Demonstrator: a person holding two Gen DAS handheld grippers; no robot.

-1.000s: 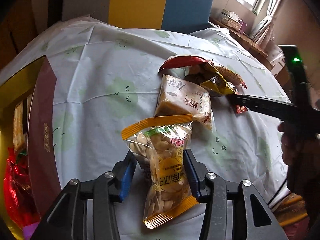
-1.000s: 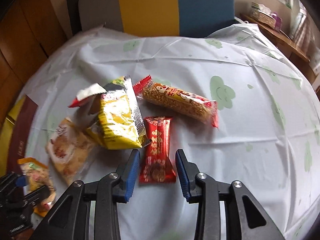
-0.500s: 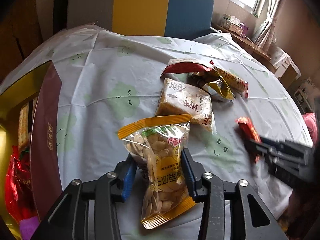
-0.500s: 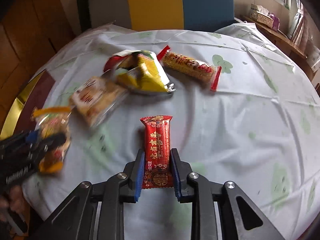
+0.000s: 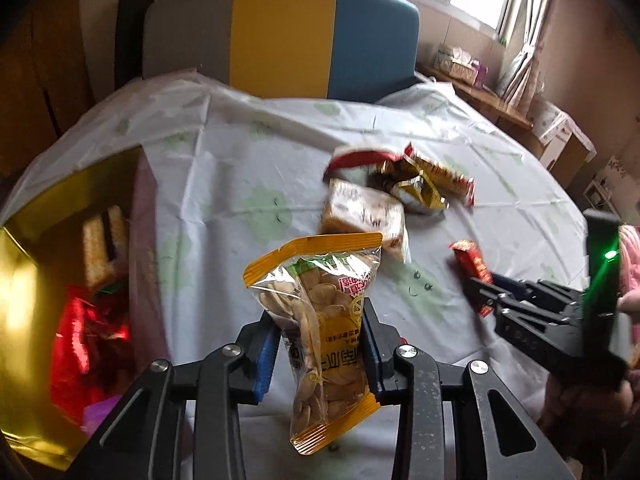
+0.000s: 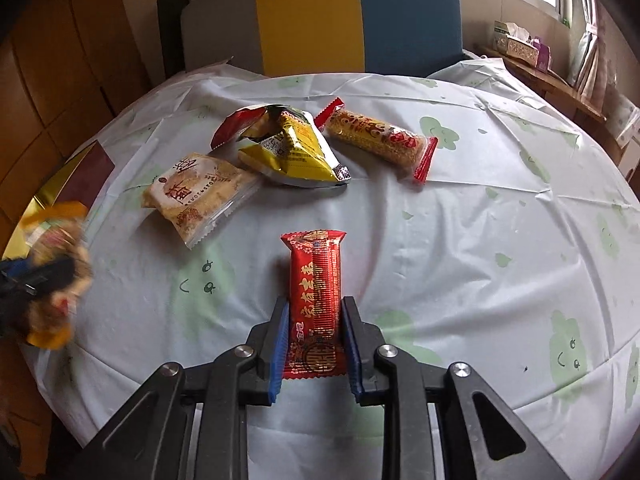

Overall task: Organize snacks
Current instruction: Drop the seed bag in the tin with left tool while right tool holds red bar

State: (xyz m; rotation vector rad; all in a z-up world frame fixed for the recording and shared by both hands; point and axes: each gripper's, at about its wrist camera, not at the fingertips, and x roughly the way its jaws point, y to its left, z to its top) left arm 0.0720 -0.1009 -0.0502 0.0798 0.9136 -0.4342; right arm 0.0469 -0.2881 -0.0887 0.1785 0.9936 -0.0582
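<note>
A clear orange-edged bag of seeds (image 5: 316, 280) hangs above the tablecloth with my left gripper (image 5: 318, 314) around its middle. The jaws are closing and the blue pads press on the bag. A red snack packet (image 6: 316, 272) sits in my right gripper (image 6: 315, 306), which is shut on its lower half just over the cloth. In the left wrist view the right gripper (image 5: 476, 292) and its red packet (image 5: 470, 260) are at the right. In the right wrist view the blurred left gripper (image 6: 36, 276) and seed bag (image 6: 56, 240) are at the left edge.
A gold-lined box (image 5: 40, 208) at the table's left edge holds a red foil pack (image 5: 88, 332) and a rice bar (image 5: 100, 248). On the cloth lie a beige cake packet (image 6: 196, 196), a yellow chip bag (image 6: 292, 152) and a long red-ended bar (image 6: 376, 140). A chair (image 6: 320, 16) stands behind.
My left gripper tightened on the seed bag and lifted it off the cloth. My right gripper shut on the red packet and drew it away from the pile toward the near edge.
</note>
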